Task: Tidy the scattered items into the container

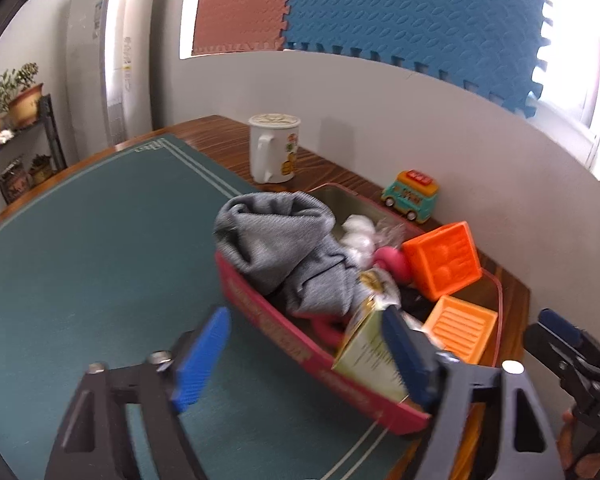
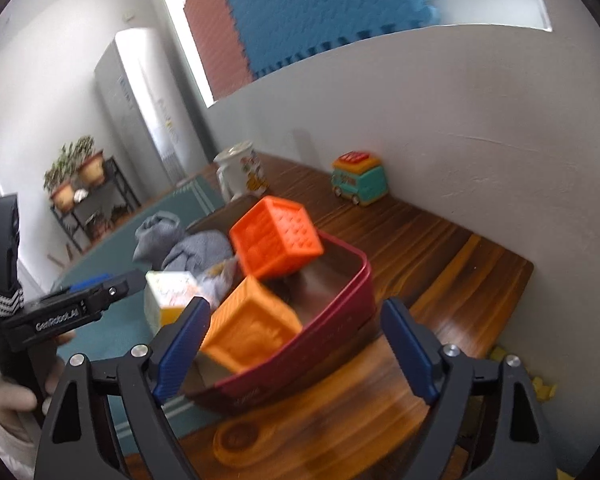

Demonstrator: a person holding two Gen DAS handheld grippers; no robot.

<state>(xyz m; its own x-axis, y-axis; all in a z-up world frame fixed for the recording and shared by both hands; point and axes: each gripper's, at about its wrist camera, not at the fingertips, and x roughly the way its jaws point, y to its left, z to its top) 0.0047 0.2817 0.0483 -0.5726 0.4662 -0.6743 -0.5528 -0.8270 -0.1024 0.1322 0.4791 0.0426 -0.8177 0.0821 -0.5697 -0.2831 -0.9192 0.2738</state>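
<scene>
A red container (image 1: 284, 340) stands at the right edge of the green mat (image 1: 100, 260). It is piled with a grey cloth (image 1: 276, 240), a white bundle (image 1: 358, 236), a pink item (image 1: 392, 262), a dark orange cube (image 1: 444, 260), a light orange cube (image 1: 460, 328) and a green-and-white box (image 1: 368, 356). My left gripper (image 1: 306, 360) is open over the container's near wall, its right pad beside the box. My right gripper (image 2: 296, 350) is open around the container's (image 2: 340, 320) near corner, with the light orange cube (image 2: 248, 328) between its fingers.
A white mug (image 1: 274, 148) and a teal toy bus (image 1: 410, 196) stand on the wooden table by the wall. A round wooden piece (image 2: 240, 440) lies below the container. A hand holds the left gripper (image 2: 116, 284) at the left edge of the right wrist view.
</scene>
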